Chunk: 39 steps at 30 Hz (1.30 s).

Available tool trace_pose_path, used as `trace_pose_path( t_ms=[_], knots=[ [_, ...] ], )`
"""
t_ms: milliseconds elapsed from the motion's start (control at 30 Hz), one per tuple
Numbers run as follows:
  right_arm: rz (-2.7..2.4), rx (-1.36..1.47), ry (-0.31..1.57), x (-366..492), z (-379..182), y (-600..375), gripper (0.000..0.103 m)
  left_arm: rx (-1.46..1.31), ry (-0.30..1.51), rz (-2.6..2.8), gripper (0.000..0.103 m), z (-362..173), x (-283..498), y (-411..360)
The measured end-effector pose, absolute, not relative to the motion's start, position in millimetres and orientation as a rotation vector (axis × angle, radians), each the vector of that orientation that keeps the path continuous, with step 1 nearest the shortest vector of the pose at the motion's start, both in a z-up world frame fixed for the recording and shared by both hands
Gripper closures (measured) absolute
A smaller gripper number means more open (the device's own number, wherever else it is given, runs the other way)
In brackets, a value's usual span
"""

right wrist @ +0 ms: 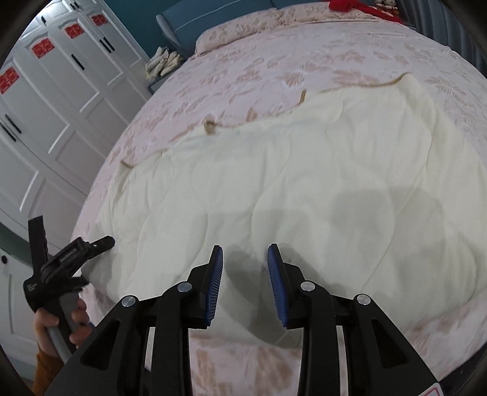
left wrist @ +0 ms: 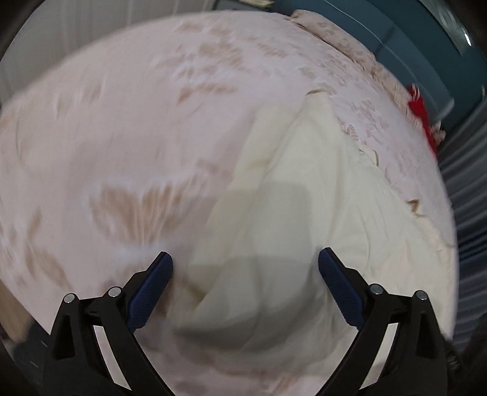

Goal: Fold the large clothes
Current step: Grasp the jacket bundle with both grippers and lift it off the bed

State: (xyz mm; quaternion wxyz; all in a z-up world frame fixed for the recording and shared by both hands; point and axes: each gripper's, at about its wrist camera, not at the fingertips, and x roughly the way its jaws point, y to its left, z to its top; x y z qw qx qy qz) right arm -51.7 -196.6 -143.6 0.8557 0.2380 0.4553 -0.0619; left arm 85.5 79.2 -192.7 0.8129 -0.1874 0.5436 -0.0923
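A large cream-white quilted cloth (right wrist: 289, 170) lies spread flat across the near half of a bed, on a pale pink bedspread with a tan leaf pattern (right wrist: 274, 58). Its far edge runs in a wavy line across the bedspread, with small tan tabs showing along it, and its near edge stops short of the foot of the bed, where a strip of bedspread shows. In the left wrist view the same cloth (left wrist: 304, 189) appears as a long cream sheet with a raised fold running away from the camera; that picture is blurred on its left side.

The right gripper (right wrist: 245, 259) hovers over the near edge of the cloth with its blue-padded fingers partly apart, and nothing sits between them; its shadow falls on the cloth just ahead. The left gripper (left wrist: 245, 265) has its jaws spread wide over a corner fold of the cloth and grips nothing. From the right wrist view the left gripper (right wrist: 103, 242) is at the cloth's left corner, held by a hand (right wrist: 57, 326) in an orange sleeve.

Past the bed stand white panelled wardrobe doors with red stickers (right wrist: 61, 76), a teal padded headboard (right wrist: 188, 24), patterned pillows (right wrist: 243, 27) and a red fabric item (right wrist: 350, 6) near the head.
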Motion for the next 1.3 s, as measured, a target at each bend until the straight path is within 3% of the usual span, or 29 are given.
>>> trace_pose_path(
  t_ms=[433,533,600,700,833,1000,1300],
  knots=[
    [-0.186,0.378,1.017,-42.5,-174.3,-172.4,0.071,-0.418,1.152,-0.269,0.006,-194.9,67.4,63.1],
    [-0.191,0.340,1.018,-39.8,-177.2,-169.4,0.071,-0.454,1.168,-0.312,0.032,-191.3,66.8,55.7],
    [-0.191,0.344,1.014,-39.3,-178.8,-171.3,0.071,-0.466,1.167,-0.336,0.057,-181.4,60.9,49.7],
    [-0.190,0.317,1.012,-37.7,-180.5,-169.7,0.071,-0.436,1.110,-0.349,0.075,-153.3,49.0,44.4],
    [-0.188,0.398,0.999,-44.0,-167.1,-177.5,0.075,-0.457,1.048,-0.388,0.082,-120.0,39.7,46.1],
    [-0.090,0.502,0.946,-83.4,-137.0,-179.8,0.101,-0.462,1.019,-0.365,0.083,-103.3,36.7,55.5],
    [-0.011,0.483,1.054,-76.8,-164.8,-156.0,0.103,-0.492,1.024,-0.345,0.086,-95.8,22.2,74.0]
  ],
)
